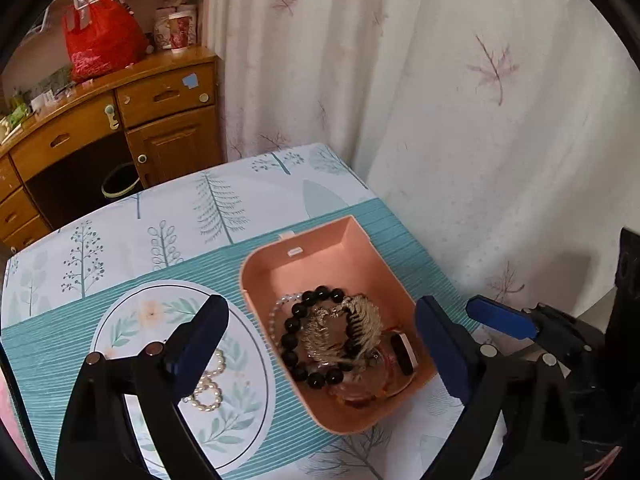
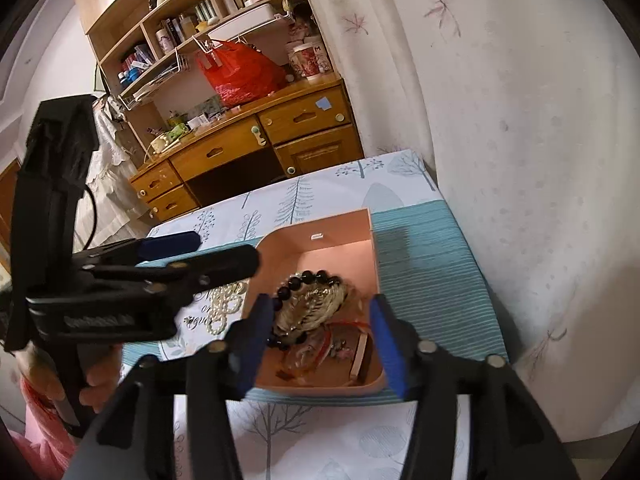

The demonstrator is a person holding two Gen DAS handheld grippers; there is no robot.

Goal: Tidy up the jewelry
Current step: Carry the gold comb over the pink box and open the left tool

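A pink open box (image 1: pixel 304 256) (image 2: pixel 332 240) sits on the patterned tablecloth. It holds a black bead bracelet (image 1: pixel 298 322) (image 2: pixel 316 278), a gold leaf piece (image 1: pixel 362 322) (image 2: pixel 312 306), a red string and other jewelry. A pearl bracelet (image 1: pixel 208 390) (image 2: pixel 224 304) lies on a round floral mat (image 1: pixel 132 320) left of the box. My left gripper (image 1: pixel 322 344) is open and empty above the box and mat. My right gripper (image 2: pixel 320 344) is open and empty, its fingers straddling the box's near part. The left gripper also shows in the right wrist view (image 2: pixel 204 252).
The table (image 1: pixel 120 240) stands against a white leaf-print curtain (image 1: pixel 440 100) on the right. A wooden desk (image 1: pixel 120 120) with a red bag (image 1: pixel 100 36) and shelves stands behind. A bin (image 1: pixel 120 184) sits under the desk.
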